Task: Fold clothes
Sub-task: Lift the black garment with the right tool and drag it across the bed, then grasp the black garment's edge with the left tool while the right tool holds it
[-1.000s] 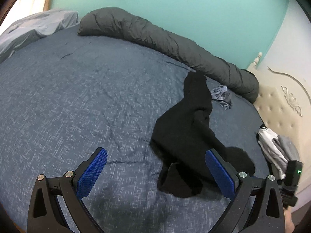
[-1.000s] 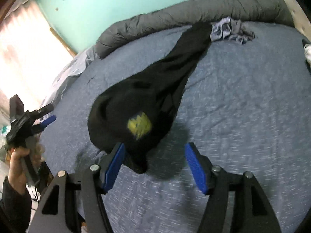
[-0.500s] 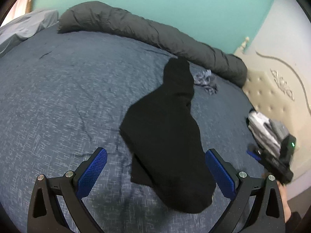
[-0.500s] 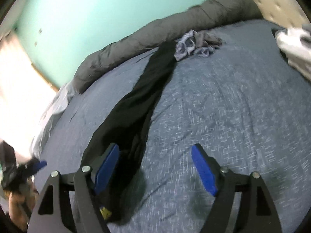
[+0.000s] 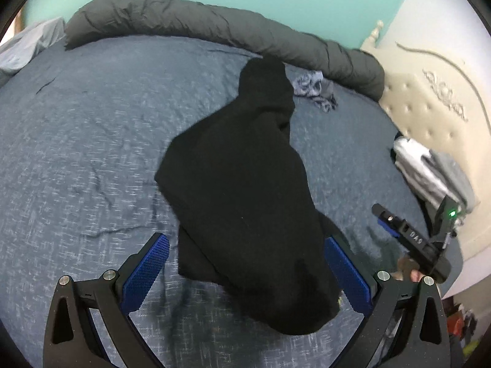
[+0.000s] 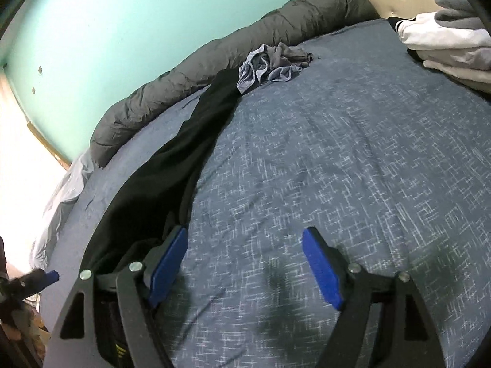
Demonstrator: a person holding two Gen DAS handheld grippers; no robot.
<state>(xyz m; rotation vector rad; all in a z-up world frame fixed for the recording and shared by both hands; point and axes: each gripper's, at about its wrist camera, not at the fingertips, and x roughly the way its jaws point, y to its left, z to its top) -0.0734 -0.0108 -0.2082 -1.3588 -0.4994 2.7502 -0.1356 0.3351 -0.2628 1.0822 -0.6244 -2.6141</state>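
Note:
A black garment [image 5: 245, 190] lies stretched out on the blue bedspread [image 5: 86, 141], its far end near the grey rolled duvet. My left gripper [image 5: 245, 276] is open and empty, its blue pads on either side of the garment's near end, just above it. My right gripper [image 6: 245, 270] is open and empty over bare bedspread [image 6: 337, 153]; the black garment [image 6: 172, 165] lies along its left finger. The right gripper also shows in the left wrist view [image 5: 411, 239], at the bed's right edge.
A grey rolled duvet [image 5: 233, 33] runs along the far edge by the teal wall. A small crumpled grey-blue cloth [image 5: 313, 89] lies near it. A stack of white and grey folded clothes [image 5: 429, 168] sits by the cream headboard [image 5: 429, 101]. A pale sheet [image 5: 27, 46] lies at far left.
The black garment was dropped from the right gripper and now lies flat and stretched out. The right gripper swung right, off the garment. The left gripper moved closer over the garment's near end.

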